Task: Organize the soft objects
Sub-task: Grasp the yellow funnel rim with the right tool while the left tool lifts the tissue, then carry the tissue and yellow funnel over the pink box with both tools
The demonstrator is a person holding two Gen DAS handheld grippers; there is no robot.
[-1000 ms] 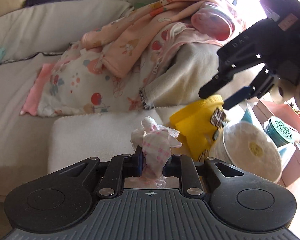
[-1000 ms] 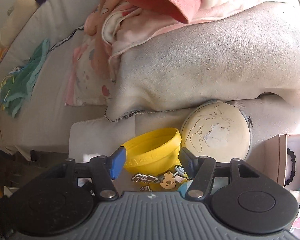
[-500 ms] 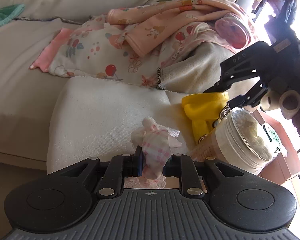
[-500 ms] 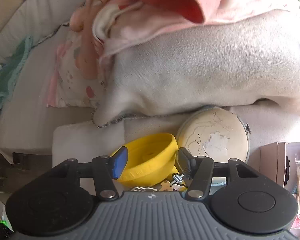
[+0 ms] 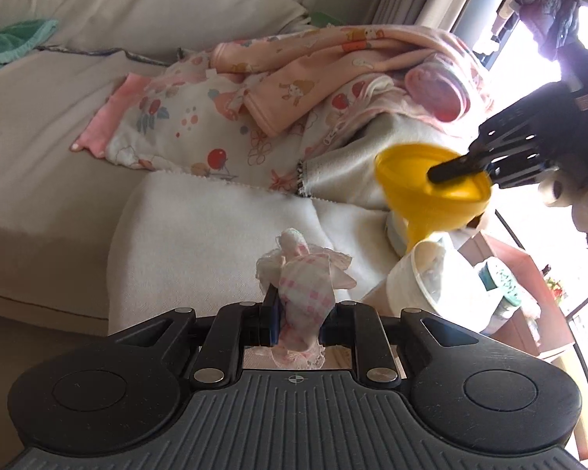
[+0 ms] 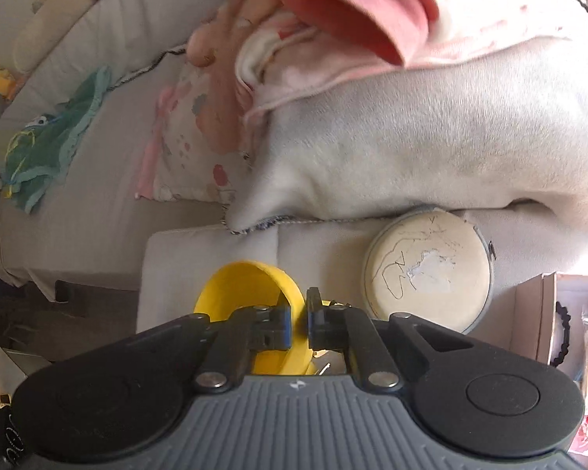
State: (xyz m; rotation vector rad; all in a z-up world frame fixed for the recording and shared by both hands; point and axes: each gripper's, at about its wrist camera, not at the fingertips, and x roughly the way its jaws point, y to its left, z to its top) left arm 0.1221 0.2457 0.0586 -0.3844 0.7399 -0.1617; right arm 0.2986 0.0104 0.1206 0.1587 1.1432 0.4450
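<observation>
A round cream case [image 6: 427, 270] with scribbled lines lay on the beige sofa [image 5: 39, 125], tucked just under the edge of the pale blanket. Beside the sofa's end stood a brown cardboard box [image 6: 537, 313], and a white tub [image 5: 431, 282] sat near it.

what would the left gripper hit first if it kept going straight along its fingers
Most likely the white cushion on the sofa, straight past the pink checked cloth held in the left gripper. Nothing else shows in that line, though depth is hard to judge through the fisheye.
</observation>
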